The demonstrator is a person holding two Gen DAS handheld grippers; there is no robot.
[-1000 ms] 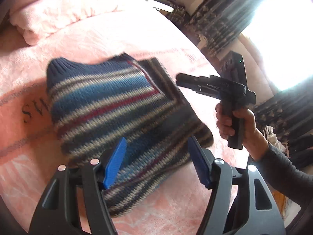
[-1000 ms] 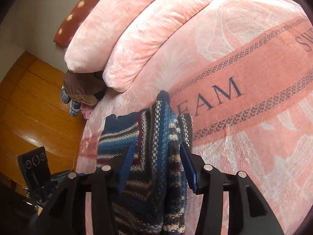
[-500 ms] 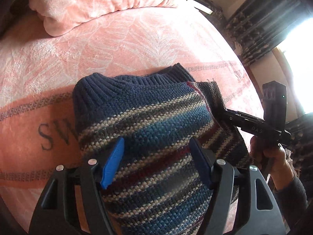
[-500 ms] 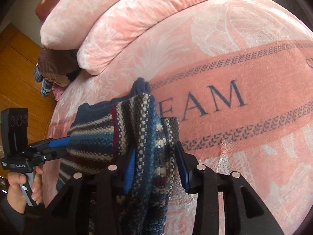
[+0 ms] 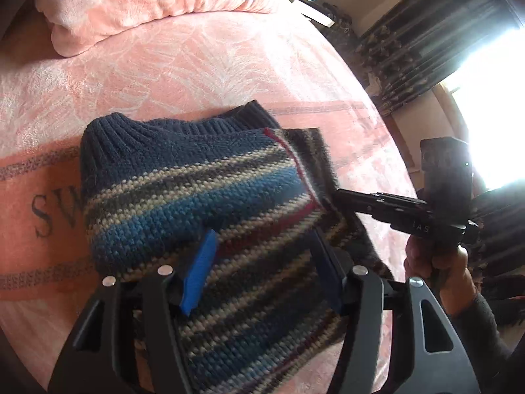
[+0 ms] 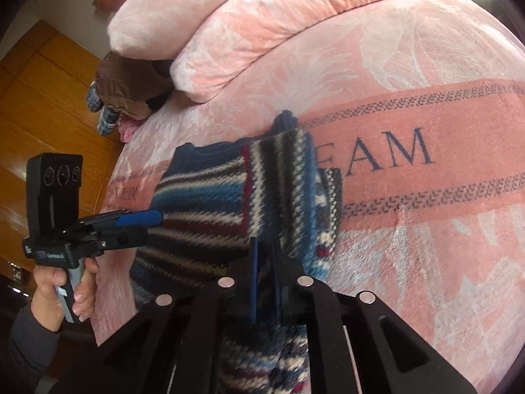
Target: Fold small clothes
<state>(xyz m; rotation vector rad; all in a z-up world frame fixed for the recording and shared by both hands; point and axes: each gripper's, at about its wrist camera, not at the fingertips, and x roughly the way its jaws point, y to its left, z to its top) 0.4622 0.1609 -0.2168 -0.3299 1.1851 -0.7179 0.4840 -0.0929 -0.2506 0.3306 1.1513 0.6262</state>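
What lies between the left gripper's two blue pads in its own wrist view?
The striped knit sweater: its cloth spans the gap of the open left gripper in the left wrist view, and I cannot tell if it touches the pads.

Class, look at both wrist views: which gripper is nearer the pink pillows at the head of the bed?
Neither clearly. Both the left gripper and the right gripper sit at the striped sweater, well short of the pillows; the fisheye views cannot rank them.

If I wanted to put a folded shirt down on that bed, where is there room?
Bare blanket lies right of the sweater, below the "EAM" lettering, and between the sweater and the pillows. It is crowded at the sweater, where both tongs work, and by the brown bundle at the bed's edge.
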